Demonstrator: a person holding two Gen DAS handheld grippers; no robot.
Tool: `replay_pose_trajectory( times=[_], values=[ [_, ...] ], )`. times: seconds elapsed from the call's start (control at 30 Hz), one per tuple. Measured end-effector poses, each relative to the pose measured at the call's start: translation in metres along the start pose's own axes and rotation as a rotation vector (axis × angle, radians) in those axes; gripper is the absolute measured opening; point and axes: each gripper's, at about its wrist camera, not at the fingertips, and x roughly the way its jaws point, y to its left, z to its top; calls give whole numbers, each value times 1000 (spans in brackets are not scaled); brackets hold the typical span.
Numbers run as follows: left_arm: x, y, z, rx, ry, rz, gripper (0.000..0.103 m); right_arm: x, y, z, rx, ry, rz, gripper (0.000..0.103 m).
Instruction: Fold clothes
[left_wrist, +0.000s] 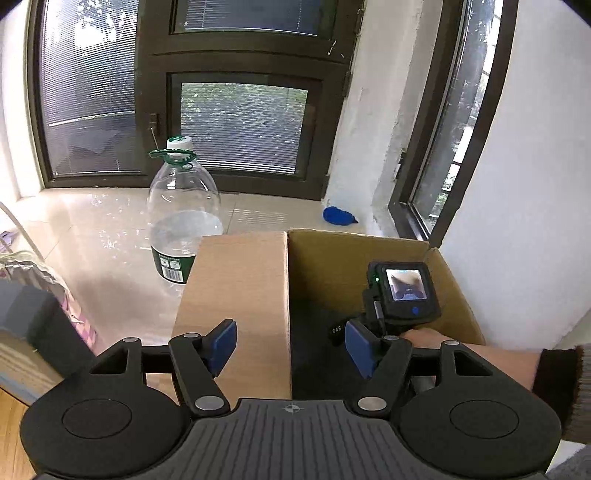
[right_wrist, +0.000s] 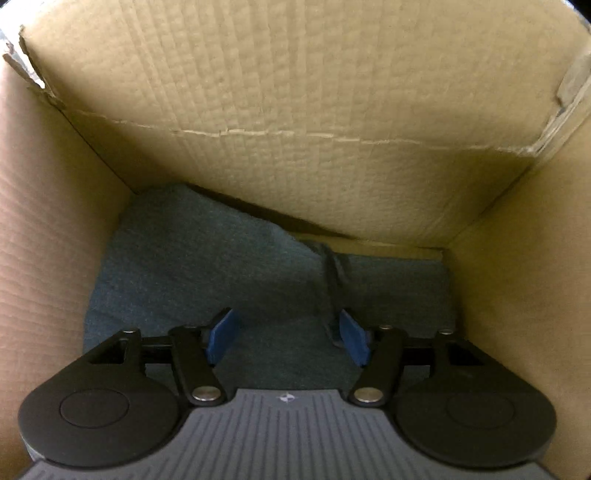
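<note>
Judging dark teal knit garment (right_wrist: 192, 266) in brown cardboard box (right_wrist: 295, 110) soft, light, floppy; pinch bunched fold near drawstring (right_wrist: 332, 280); right gripper (right_wrist: 288, 336) and left gripper (left_wrist: 291, 347) jaws open, empty.

Daylit dark-framed windows (left_wrist: 236, 122) with blinds, white walls (left_wrist: 524, 184), glossy pale sill (left_wrist: 92, 229), wooden floor (left_wrist: 11, 424).

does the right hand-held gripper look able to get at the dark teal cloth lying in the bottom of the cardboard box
Probably yes. The right hand-held gripper is already down inside the open brown cardboard box, jaws open and apart just above the dark teal knitted cloth, with nothing between them and the fabric.
</note>
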Motion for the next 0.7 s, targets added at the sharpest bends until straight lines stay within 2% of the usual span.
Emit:
replay_pose_trajectory(
  times=[0.17,0.33,0.43,0.5,0.6,0.7],
  values=[
    [-10,1,1,-13,-19,-6,68,3,7,-4,-40,-8,-12,82],
    [-24,1,4,-12,-51,-10,72,-20,15,0,-80,-68,29,72],
    [-27,-2,3,3,-73,3,72,-33,26,3,-153,-115,96,51],
    [-28,-4,1,15,-71,10,72,-36,33,5,-200,-130,144,28],
    [-29,-4,-1,5,-65,8,73,-27,43,7,-261,-105,180,14],
    [-32,-2,-5,0,-67,12,74,-11,49,9,-296,-52,180,11]
  ],
)
